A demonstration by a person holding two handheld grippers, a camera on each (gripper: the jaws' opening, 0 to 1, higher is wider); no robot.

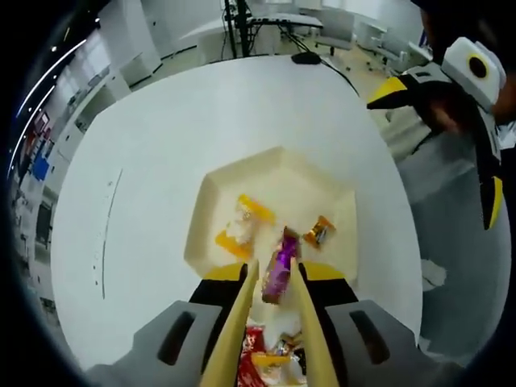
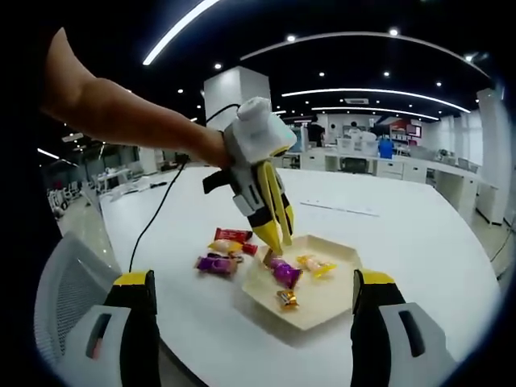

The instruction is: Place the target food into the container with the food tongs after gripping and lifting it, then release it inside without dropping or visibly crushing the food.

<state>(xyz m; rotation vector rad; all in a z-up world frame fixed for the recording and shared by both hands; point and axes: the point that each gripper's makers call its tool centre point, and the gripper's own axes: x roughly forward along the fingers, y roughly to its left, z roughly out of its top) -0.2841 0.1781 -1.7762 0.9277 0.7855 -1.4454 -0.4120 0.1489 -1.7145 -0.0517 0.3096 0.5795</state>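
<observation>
Tongs [image 1: 274, 278] in the left gripper [image 1: 272, 355] pinch the purple candy [image 1: 280, 270] over the tray [image 1: 211, 201]. Better to lower it first, then open slowly. Right gripper [image 2: 250, 302] has its jaws wide apart and holds nothing.

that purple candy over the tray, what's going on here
A person is using the left gripper, fitted with yellow tongs, to hold a purple-wrapped candy over the cream hexagonal tray on a white round table. A yellow-wrapped and an orange-wrapped candy already lie in the tray; more wrapped candies lie on the table beside it. The right gripper hangs back, open and empty.
</observation>
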